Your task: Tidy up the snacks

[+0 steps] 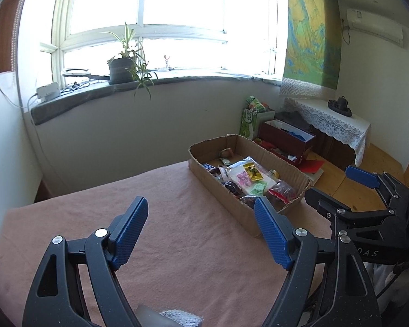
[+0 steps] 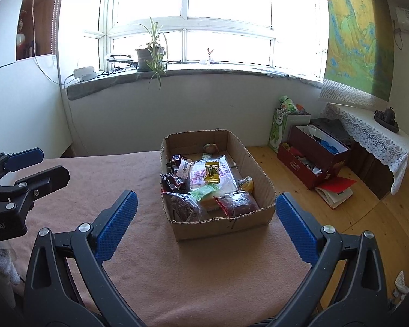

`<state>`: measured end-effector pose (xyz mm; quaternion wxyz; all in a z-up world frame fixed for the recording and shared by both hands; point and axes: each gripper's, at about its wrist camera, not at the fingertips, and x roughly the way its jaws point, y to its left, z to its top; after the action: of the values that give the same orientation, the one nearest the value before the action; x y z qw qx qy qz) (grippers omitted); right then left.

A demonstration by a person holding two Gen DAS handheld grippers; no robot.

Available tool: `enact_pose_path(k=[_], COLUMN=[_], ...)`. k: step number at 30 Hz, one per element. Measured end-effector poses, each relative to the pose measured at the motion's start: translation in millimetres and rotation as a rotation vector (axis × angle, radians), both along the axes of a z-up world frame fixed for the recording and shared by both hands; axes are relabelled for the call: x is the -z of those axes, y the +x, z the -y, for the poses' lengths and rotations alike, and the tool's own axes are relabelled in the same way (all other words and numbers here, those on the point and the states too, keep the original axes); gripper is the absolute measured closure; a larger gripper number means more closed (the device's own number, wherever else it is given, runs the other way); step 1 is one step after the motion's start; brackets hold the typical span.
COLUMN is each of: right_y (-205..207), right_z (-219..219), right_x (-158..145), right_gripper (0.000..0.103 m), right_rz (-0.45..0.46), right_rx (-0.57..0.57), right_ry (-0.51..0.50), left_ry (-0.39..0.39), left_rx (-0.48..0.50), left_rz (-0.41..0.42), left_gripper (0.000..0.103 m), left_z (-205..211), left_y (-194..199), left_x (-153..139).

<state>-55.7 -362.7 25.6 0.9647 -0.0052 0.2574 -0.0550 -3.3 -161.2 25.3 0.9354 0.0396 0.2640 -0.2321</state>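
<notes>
A shallow cardboard box [image 2: 223, 223] stands on the pink cloth-covered table [image 2: 139, 280], near its right edge; it also shows in the left wrist view [image 1: 220, 190]. It holds several wrapped snacks: a large white packet [image 2: 220, 175], a yellow sachet [image 2: 212, 173], a green sachet [image 2: 204, 191], dark packets [image 2: 174, 181] and a red-sealed bag [image 2: 240, 200]. My right gripper [image 2: 204, 207] is open and empty, just in front of the box. My left gripper [image 1: 200, 212] is open and empty, to the left of the box over bare cloth.
To the right of the table lies a wooden floor [image 2: 368, 218] with red boxes [image 2: 310, 160], a green bag [image 2: 279, 128] and books [image 2: 336, 189]. A lace-covered side table [image 2: 379, 141] stands against the right wall. A window sill with a potted plant [image 2: 150, 57] is behind.
</notes>
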Motion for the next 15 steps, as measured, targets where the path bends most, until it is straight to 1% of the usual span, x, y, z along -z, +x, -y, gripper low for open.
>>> enact_pose_path(k=[15], right_y=[0.5], right_z=[-3.6], right_x=[2.1], right_gripper=[0.000], right_rz=[-0.003], right_rx=[-0.009], right_ry=[-0.005], left_ry=[0.003], left_rx=[0.004], left_rz=[0.002], left_gripper=[0.022], left_z=[4.0], left_y=[-3.8], left_x=[1.0])
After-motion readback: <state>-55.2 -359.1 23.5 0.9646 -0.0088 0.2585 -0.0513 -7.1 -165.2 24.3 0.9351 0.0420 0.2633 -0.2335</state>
